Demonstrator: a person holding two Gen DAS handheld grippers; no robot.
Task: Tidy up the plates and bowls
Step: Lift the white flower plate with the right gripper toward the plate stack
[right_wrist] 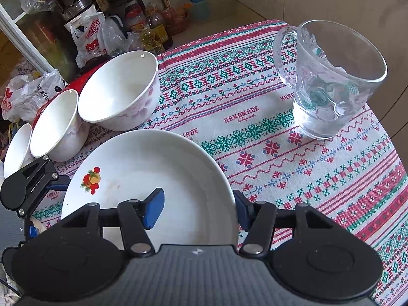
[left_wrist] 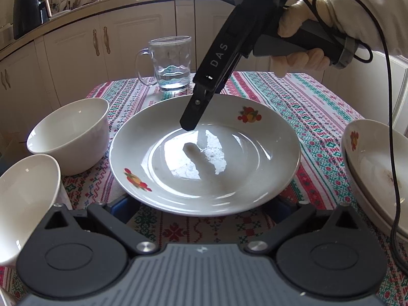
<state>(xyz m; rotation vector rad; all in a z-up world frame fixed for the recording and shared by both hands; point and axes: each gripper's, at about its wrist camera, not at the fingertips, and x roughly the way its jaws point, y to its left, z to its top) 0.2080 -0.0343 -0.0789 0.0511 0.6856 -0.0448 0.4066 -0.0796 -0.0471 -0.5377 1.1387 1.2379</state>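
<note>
The right gripper (right_wrist: 196,211) is hanging spread over the plate (right_wrist: 142,158), one pad inside the dish and the other outside its rim, gripping nothing. The left gripper (left_wrist: 201,205) is also sitting spread at the plate's near edge, pads low on either side, so both are equally close. Two bowls (left_wrist: 74,137) are standing just left of the plate, crowding that side. A glass mug (left_wrist: 173,63) is standing beyond it, and another dish (left_wrist: 369,158) is lying well to the right.
</note>
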